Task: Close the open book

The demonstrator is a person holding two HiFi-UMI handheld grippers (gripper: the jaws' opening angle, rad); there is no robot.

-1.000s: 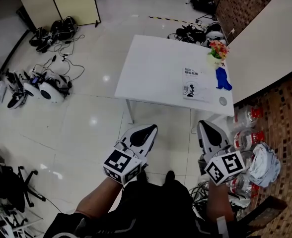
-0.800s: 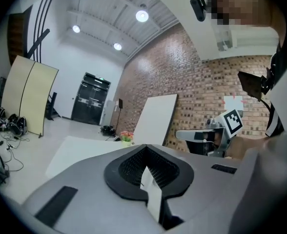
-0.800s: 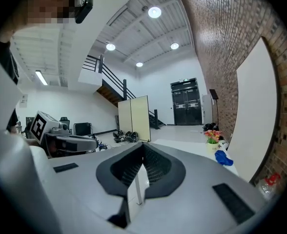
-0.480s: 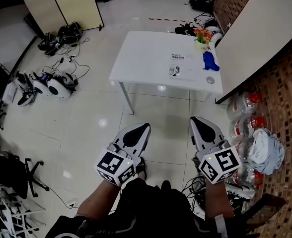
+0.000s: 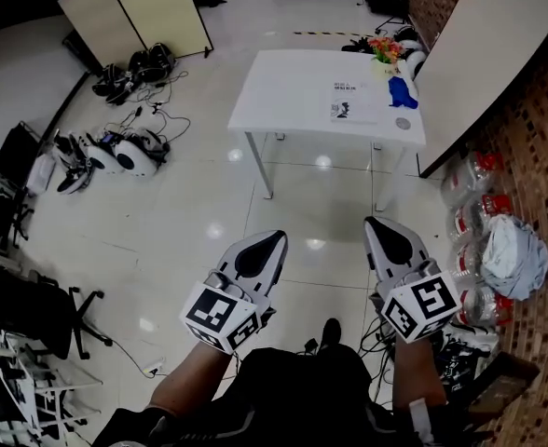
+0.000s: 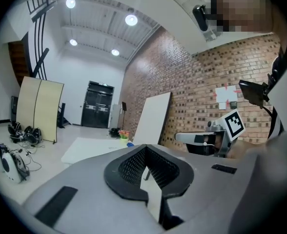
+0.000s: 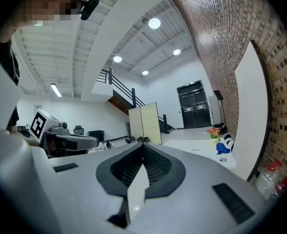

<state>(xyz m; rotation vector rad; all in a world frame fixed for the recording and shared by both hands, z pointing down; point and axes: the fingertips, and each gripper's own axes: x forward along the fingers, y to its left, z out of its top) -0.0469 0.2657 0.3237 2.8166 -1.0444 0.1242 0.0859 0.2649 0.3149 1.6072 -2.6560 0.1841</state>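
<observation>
Book: the book [image 5: 346, 101] lies flat on the white table [image 5: 283, 96], right of the middle and about midway between the far and near edges. It shows as one pale rectangle with dark print on its upper face. From this far off it looks shut, with no second page spread beside it.
Blue thing: a small blue thing [image 5: 400, 91] lies just right of the book, near the table's right edge.
Flowers: a small bunch of flowers [image 5: 384, 47] stands at the far right corner.
Round thing: a small grey disc [image 5: 403, 123] sits by the near right corner.
Left gripper: the left gripper [image 5: 276, 238] is held low in front of the person, well apart from the table. Its jaws are pressed together at the tips, with nothing between them.
Right gripper: the right gripper [image 5: 376, 222] is beside the left one and points the same way, toward the table. Its jaws are closed tip to tip and empty.
Floor: the glossy tiled floor [image 5: 190, 212] separates the grippers from the table.
Right side: a white board [image 5: 498, 54] leans on the brick wall [image 5: 544, 147], with water bottles [image 5: 474, 222] and a white bag [image 5: 514, 254] below it.
Left side: gear and cables [image 5: 125, 152] lie on the floor near a beige folding screen [image 5: 143, 12].
</observation>
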